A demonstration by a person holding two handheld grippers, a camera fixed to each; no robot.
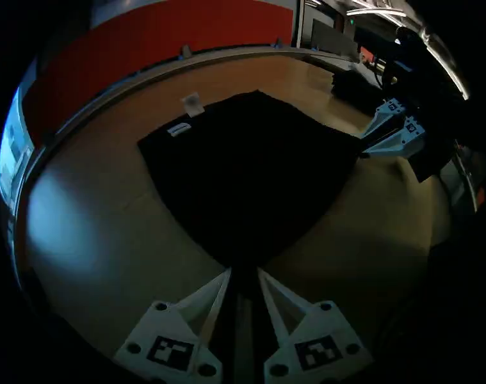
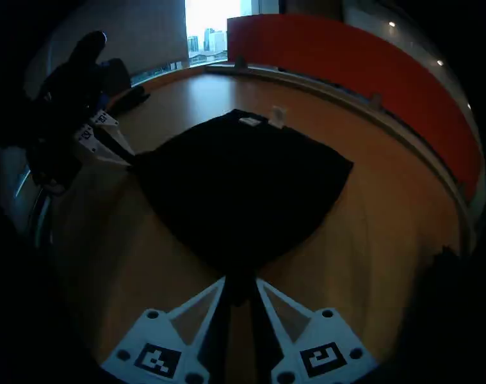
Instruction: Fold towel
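Left gripper [image 1: 244,276] and right gripper [image 2: 241,281] each clamp a towel [image 1: 255,173] corner; next we should lift both toward the far edge.

Office workspace in dim light: a broad, light-brown wooden desktop [image 2: 383,211] runs up to a long red-orange divider panel [image 2: 371,70] of the kind that screens one desk from the next. Small grey clamps [image 2: 241,64] hold the panel at the desk's far edge. Past the panel's end, a bright window [image 2: 210,19] beside a plain grey wall looks out on city high-rise towers [image 2: 201,43]. In the left gripper view, long white strip lights [image 1: 374,11] run along the ceiling.
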